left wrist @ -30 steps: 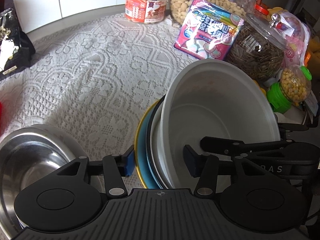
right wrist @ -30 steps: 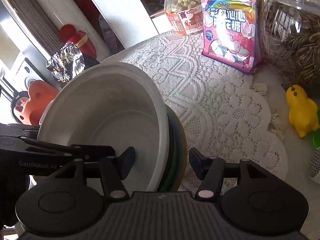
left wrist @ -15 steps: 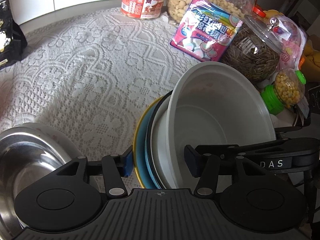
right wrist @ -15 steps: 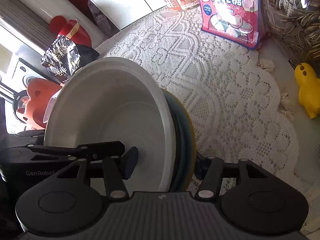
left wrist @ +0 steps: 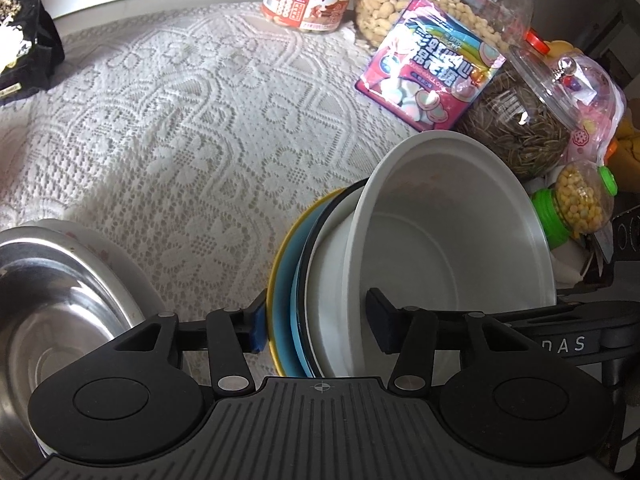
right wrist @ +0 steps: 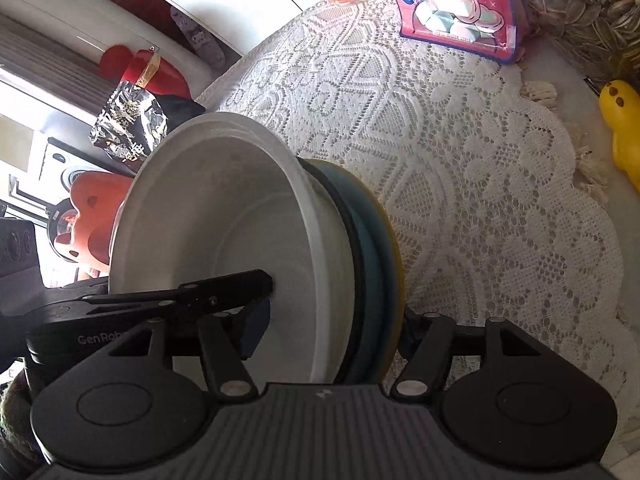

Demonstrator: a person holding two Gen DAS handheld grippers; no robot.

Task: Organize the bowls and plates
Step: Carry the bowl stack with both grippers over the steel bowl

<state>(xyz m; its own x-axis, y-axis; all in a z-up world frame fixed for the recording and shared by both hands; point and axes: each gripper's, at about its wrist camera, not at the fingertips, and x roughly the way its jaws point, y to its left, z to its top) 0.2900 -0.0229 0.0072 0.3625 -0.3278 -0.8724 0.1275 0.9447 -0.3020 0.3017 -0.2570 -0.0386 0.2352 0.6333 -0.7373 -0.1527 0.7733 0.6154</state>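
Both the left tool and right tool remain clamped across the nested stack, now raised higher above the lace-covered desk, indicating transport toward the steel bowl.

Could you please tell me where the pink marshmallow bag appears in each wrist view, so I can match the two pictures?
Left wrist: the pink marshmallow bag sits upper right, leaning on the seed jar.
Right wrist: the bag is at the top edge, right of centre.
Shared landmark: the white bowl held in both views.
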